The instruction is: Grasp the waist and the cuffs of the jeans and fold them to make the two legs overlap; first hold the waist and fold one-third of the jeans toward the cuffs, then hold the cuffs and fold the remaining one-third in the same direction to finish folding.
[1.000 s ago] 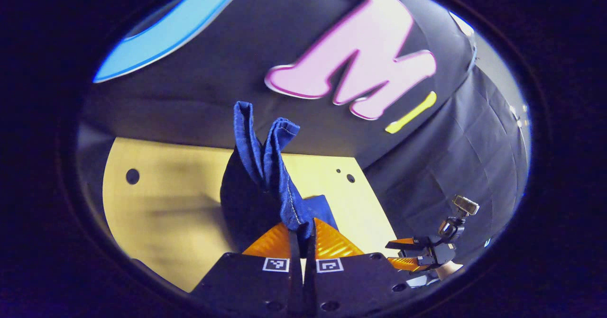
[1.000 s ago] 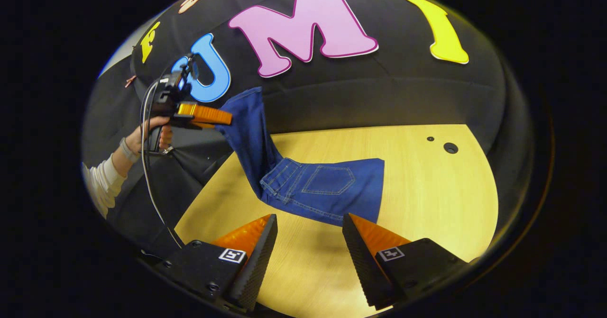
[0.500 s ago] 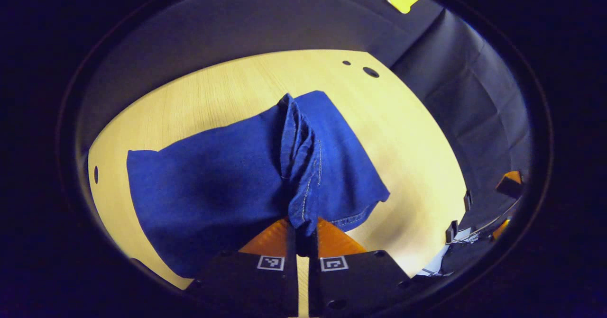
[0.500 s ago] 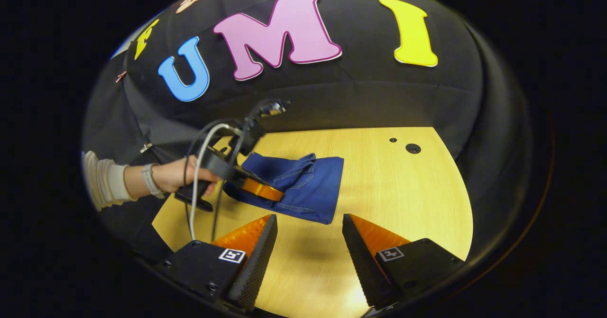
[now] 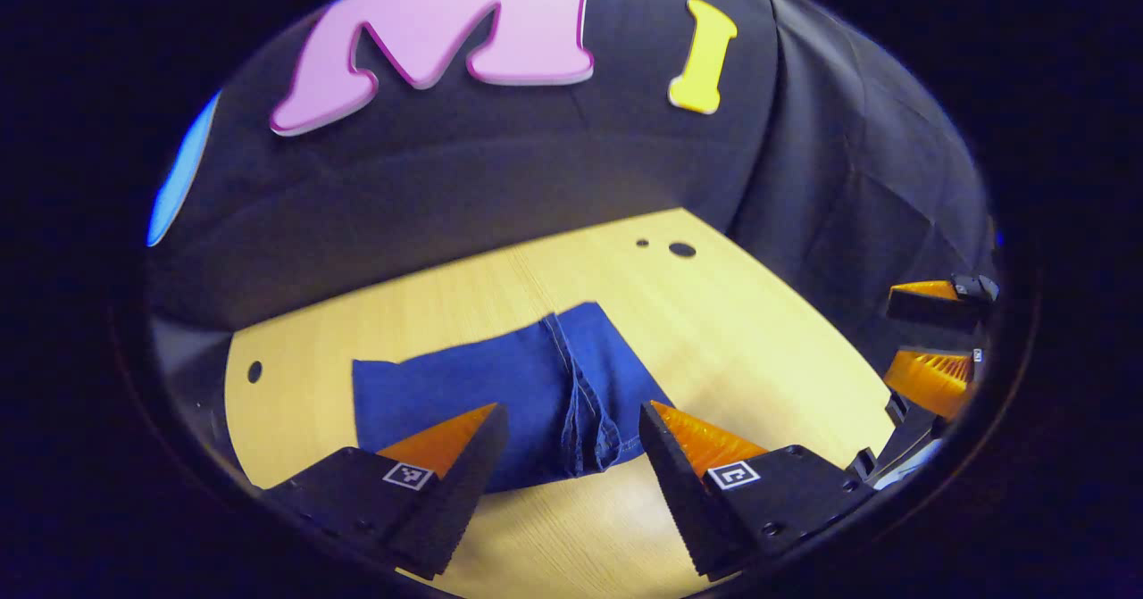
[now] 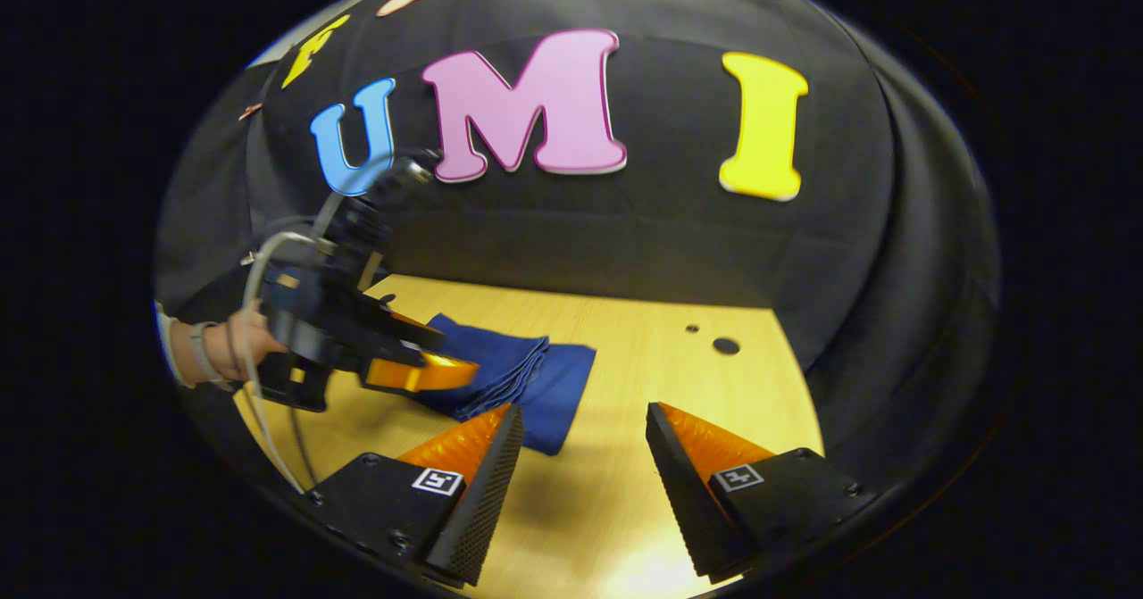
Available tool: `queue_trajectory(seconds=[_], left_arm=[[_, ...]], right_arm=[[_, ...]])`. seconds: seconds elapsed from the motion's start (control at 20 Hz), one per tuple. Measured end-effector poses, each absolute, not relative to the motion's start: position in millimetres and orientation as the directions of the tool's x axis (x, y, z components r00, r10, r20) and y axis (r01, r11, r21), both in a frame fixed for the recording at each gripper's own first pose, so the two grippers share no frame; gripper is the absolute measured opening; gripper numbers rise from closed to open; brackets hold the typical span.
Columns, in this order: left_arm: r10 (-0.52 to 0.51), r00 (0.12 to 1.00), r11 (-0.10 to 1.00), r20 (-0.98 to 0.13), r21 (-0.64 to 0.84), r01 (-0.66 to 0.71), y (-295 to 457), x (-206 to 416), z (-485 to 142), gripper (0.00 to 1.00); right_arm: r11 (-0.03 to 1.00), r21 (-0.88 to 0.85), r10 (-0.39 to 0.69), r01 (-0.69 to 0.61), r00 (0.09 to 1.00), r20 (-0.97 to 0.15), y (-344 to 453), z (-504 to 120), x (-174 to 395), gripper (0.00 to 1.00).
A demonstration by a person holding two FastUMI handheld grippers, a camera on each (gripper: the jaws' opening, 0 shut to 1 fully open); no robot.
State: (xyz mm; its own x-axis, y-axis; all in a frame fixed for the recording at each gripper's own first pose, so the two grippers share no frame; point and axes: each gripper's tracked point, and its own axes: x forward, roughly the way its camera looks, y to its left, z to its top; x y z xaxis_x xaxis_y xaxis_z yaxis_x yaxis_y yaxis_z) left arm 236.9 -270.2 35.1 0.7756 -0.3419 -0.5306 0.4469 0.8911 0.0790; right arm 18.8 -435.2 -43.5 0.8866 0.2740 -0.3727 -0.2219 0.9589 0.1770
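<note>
Between your left gripper's (image 5: 567,420) spread fingers lies nothing; the folded jeans (image 5: 500,389) rest just beyond on the wooden table (image 5: 759,349). Your right gripper (image 6: 579,443) is spread too, empty, near the bundle's edge. Denim is soft but thick and heavy; if tidying, pinch the stacked hem edge, catching every layer.
</note>
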Motion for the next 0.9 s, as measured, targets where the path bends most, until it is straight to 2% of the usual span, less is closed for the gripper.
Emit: queue_trajectory(seconds=[0.1, 0.2, 0.3, 0.4, 0.5, 0.65, 0.9], left_arm=[[-0.371, 0.857, 0.908, -0.358, 0.053, 0.416, -258.9, 194.1, 94.3, 0.95], [-0.327, 0.912, 0.937, -0.247, 0.041, 0.347, -233.0, 147.9, 127.9, 0.95], [-0.278, 0.946, 0.958, -0.167, 0.029, 0.287, -209.0, 99.6, 153.7, 0.95], [-0.212, 0.972, 0.976, -0.104, 0.034, 0.216, -183.0, 53.6, 170.5, 0.95], [-0.166, 0.985, 0.985, -0.049, 0.036, 0.168, -164.4, 8.6, 182.0, 0.95], [-0.122, 0.992, 0.991, -0.026, 0.046, 0.123, -147.5, -44.2, 187.5, 0.95], [-0.096, 0.995, 0.995, 0.017, 0.009, 0.096, -141.7, -81.3, 204.9, 0.95]], right_arm=[[0.965, 0.158, 0.249, -0.211, 0.926, -0.284, -430.9, -1.9, 7.4, 0.88], [0.975, 0.124, 0.209, -0.186, 0.956, -0.208, -430.6, 41.7, -9.6, 0.92], [0.988, 0.086, 0.142, -0.131, 0.98, -0.14, -436.8, 81.7, -34.2, 0.93], [0.995, 0.056, 0.084, -0.078, 0.989, -0.118, -434.9, 107.5, -63.7, 0.93], [0.992, 0.079, 0.1, -0.094, 0.992, -0.079, -421.7, 130.2, -90.1, 0.95], [0.985, 0.105, 0.145, -0.139, 0.988, -0.051, -401.2, 155.2, -130.4, 0.96], [0.979, 0.075, 0.191, -0.19, 0.982, -0.005, -396.9, 177.2, -165.0, 0.96]])
